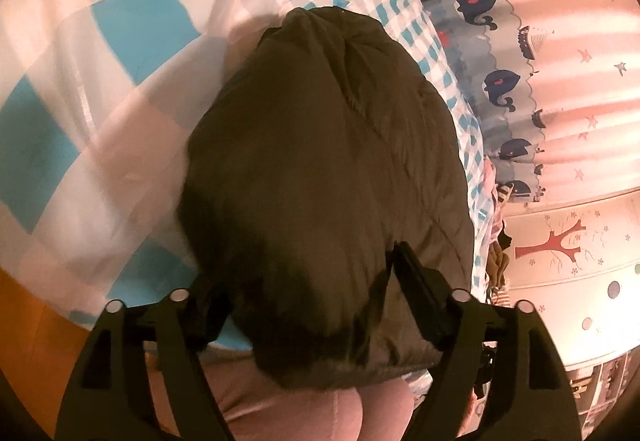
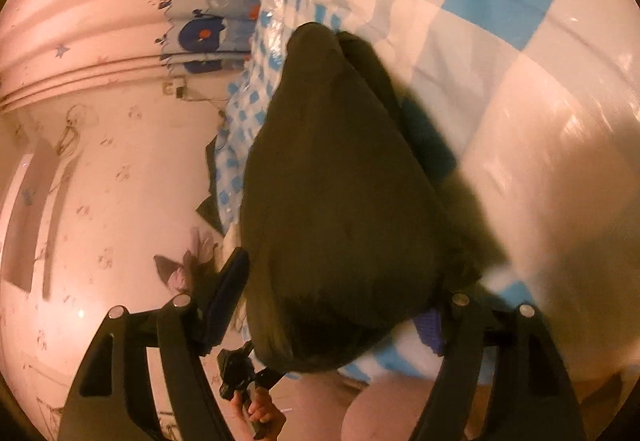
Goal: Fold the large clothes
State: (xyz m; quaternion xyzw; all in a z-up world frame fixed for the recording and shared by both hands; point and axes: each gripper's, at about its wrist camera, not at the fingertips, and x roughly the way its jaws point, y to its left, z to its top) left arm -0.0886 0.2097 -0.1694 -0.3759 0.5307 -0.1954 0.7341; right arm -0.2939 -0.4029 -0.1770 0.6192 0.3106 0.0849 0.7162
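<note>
Nearest in the left wrist view: left gripper [image 1: 304, 281] with fingers [image 1: 416, 281] spread wide, released, astride the near end of the jacket [image 1: 320, 169] without pinching it; left finger mostly lost against the dark fabric. Below, pink trousers [image 1: 320, 413] of the person.

In the right wrist view: right gripper [image 2: 340, 289] likewise spread, released, blue-padded fingers [image 2: 228, 281] on either side of the jacket's [image 2: 332, 209] near edge, apart from it on the left. Under the jacket's near left corner, a hand [image 2: 260, 413] on the other gripper's black handle.

Dark, puffy, folded in a long bundle, lying on the bed [image 1: 100, 89], running from near edge to far. Blue-and-white check cover beneath. Farther off, curtain [image 1: 496, 81] with whale print, pink wall [image 2: 100, 181]. No readable writing or labels.
</note>
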